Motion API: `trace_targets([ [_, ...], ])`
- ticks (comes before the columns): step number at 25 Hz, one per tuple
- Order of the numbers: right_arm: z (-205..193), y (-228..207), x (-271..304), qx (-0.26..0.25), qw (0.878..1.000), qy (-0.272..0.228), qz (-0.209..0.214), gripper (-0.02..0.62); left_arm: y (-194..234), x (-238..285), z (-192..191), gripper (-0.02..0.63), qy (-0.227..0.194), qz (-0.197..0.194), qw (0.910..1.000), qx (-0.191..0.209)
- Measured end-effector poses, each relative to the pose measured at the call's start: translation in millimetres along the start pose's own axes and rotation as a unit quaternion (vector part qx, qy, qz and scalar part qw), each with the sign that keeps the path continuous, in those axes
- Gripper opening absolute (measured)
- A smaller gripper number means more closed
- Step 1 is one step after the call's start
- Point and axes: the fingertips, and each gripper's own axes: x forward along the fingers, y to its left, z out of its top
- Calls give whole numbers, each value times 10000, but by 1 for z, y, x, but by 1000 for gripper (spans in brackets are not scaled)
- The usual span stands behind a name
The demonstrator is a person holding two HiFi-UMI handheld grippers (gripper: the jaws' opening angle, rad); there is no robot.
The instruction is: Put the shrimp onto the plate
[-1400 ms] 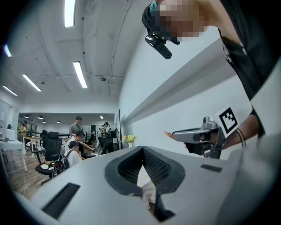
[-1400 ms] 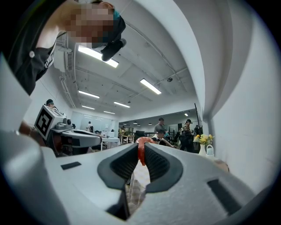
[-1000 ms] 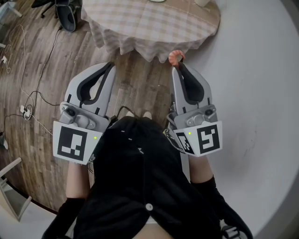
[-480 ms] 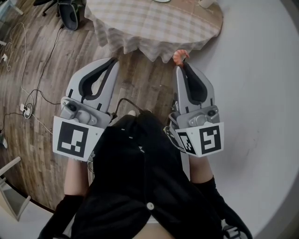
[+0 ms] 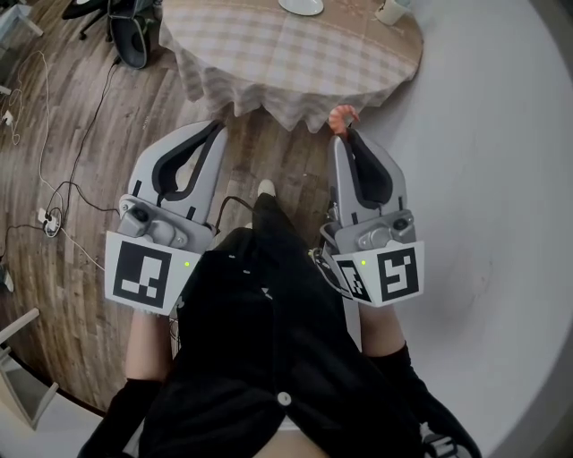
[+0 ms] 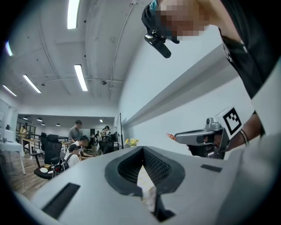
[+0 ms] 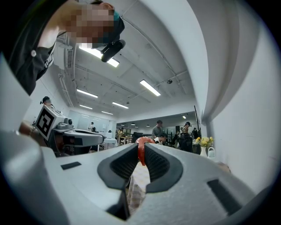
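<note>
An orange shrimp (image 5: 341, 115) sticks out from the tips of my right gripper (image 5: 344, 132), which is shut on it just short of the near edge of a round table (image 5: 286, 54) with a checked cloth. In the right gripper view the shrimp (image 7: 141, 144) curls up between the dark pads. A white plate (image 5: 300, 5) lies at the table's far side, cut by the top edge. My left gripper (image 5: 216, 128) hovers over the wooden floor left of the right one, jaws shut with nothing in them. The left gripper view shows the right gripper (image 6: 203, 137) beside it.
A white cup (image 5: 391, 11) stands at the table's far right. An office chair (image 5: 125, 22) sits left of the table, and cables (image 5: 54, 192) trail over the floor. A white wall (image 5: 501, 179) runs along the right. Seated and standing people (image 6: 77, 140) show far off.
Both grippers and the view have drawn closer to the table; more of its top shows, and the plate has come into view. The shrimp stays held in the right gripper.
</note>
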Motion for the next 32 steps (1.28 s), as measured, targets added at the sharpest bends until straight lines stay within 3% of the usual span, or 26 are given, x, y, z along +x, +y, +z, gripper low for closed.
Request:
trace_targets([
  [15, -12, -38, 73, 155, 9989, 43, 439, 35, 46, 50, -7, 2, 171, 436, 9989, -28],
  [22, -17, -47, 96, 176, 9975, -46, 679, 35, 57, 65, -7, 2, 42, 676, 9976, -169],
  [32, -16, -82, 155, 259, 9946, -186, 985, 35, 88, 109, 2, 2, 117, 969, 9952, 25],
])
